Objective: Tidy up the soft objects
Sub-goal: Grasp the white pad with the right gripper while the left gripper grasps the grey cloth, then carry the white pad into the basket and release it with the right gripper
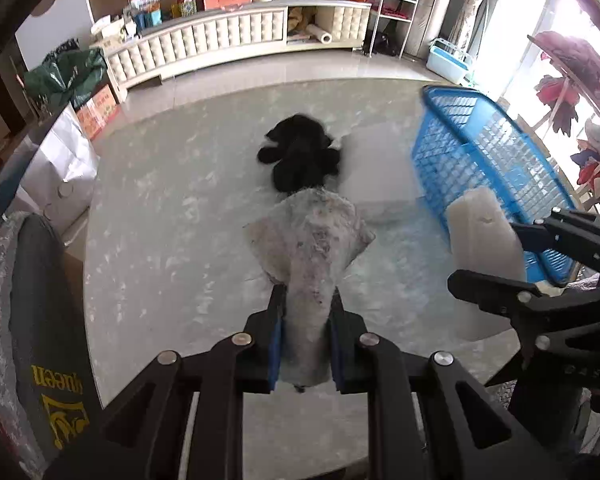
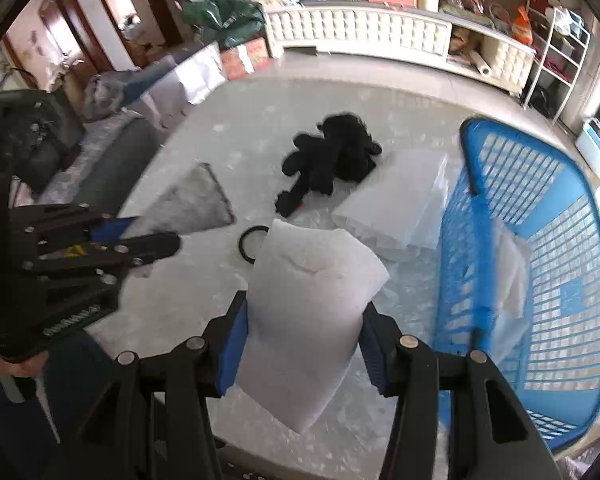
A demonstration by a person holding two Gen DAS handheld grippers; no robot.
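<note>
A: Item one. We recorded the left gripper (image 1: 307,312) clamped on a grey, stained fluffy cloth (image 1: 310,240), which fanned out beyond the blue pads, left of the blue basket (image 1: 496,168).

B: Item two. We logged the right gripper (image 2: 302,332) closed on a white pillow (image 2: 312,292), held just left of the basket's near wall.

A: Item three, the basket itself. We found it standing on the pale marbled table (image 2: 204,148), at the right side, with a white soft piece (image 2: 510,272) already lying inside against its left wall.

B: Item four. We listed a black plush toy (image 2: 332,156) lying on the table, left of the basket and beyond both grippers.

A: Item five. We noted a second white pillow (image 2: 400,204) flat on the table, touching the basket's left wall, just beside the plush.

B: Item six. We entered a black ring (image 2: 252,244) on the table, left of the basket, partly hidden behind the held pillow.
</note>
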